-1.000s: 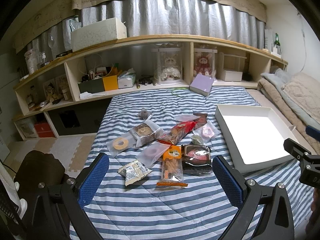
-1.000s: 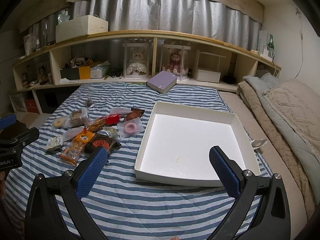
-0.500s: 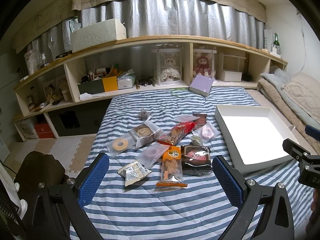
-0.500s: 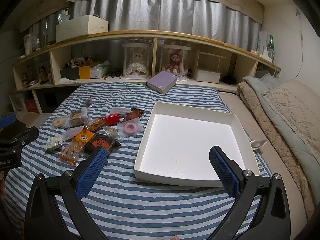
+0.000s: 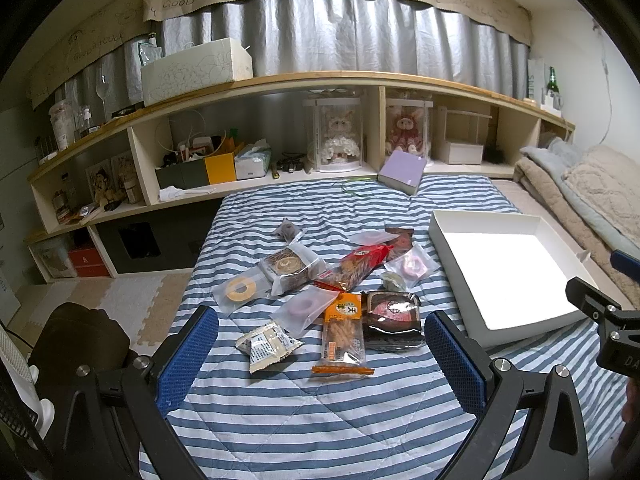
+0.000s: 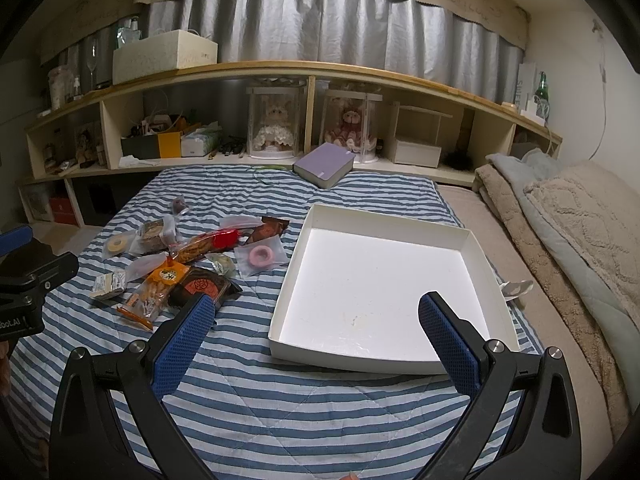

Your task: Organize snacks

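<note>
The left claw (image 5: 320,354) stands wide, with nothing between its two blue pads, low in the middle of the left wrist view; the right claw (image 6: 318,330) is also wide and holds nothing, low in the right wrist view, over the near edge of the white tray (image 6: 486,258).

The snacks lie in one loose heap on the striped bed cover (image 5: 320,420), in the middle of the left view and at the left of the tray; I count about twelve packets, though some overlap and the number is not sure. Nearest to the left claw are three: one small white packet (image 5: 266,345), one orange packet of sticks (image 5: 344,334) and one dark packet with a red label (image 5: 394,314), which touches the orange one. Farther up there are two clear bags with pink rings (image 5: 306,307) (image 5: 412,266), one clear bag with a yellow ring (image 5: 239,289), one clear bag with a brown cake (image 5: 289,267) and one long red packet (image 5: 356,266); one small grey packet (image 5: 286,229) lies apart, above the heap.

The tray is one only, and nothing lies inside it; it rests on the bed at the right of the heap, near but not touching. One purple book (image 6: 324,164) leans at the shelf edge in the upper middle.
</note>
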`<state>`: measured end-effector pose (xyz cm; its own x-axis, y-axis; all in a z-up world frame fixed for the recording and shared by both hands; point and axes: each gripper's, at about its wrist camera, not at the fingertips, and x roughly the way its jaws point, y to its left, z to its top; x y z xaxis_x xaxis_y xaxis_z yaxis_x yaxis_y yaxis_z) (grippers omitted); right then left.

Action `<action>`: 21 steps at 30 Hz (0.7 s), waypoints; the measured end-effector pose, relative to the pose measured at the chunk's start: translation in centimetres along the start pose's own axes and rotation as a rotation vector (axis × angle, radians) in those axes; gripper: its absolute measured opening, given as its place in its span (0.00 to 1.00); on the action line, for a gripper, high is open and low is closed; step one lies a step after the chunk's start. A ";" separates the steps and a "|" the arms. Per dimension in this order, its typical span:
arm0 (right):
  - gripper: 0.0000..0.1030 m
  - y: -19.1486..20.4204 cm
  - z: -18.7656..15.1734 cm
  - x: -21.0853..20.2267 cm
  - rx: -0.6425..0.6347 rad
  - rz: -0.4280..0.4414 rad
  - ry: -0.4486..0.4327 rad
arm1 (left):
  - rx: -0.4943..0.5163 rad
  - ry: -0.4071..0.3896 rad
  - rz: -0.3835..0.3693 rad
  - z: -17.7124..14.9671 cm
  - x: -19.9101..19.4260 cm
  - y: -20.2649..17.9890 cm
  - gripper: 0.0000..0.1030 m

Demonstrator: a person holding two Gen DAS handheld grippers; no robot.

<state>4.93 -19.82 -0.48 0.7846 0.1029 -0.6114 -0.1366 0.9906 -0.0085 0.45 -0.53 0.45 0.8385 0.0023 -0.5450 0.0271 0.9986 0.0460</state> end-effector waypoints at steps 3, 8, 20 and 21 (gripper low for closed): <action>1.00 0.0 0.0 0.0 0.000 -0.001 0.000 | 0.000 -0.001 0.000 0.0 0.0 0.0 1.00; 1.00 0.0 0.0 -0.1 -0.001 0.000 -0.001 | 0.000 -0.001 0.001 0.0 0.0 0.0 1.00; 1.00 0.0 0.0 -0.1 -0.001 -0.002 -0.002 | -0.002 -0.003 0.000 -0.1 -0.3 0.2 1.00; 1.00 0.0 0.0 -0.1 -0.001 -0.002 -0.002 | -0.002 -0.003 0.000 -0.2 -0.3 0.2 1.00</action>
<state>4.86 -19.85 -0.42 0.7862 0.1015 -0.6096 -0.1361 0.9906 -0.0105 0.07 -0.29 0.45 0.8400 0.0018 -0.5426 0.0266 0.9987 0.0445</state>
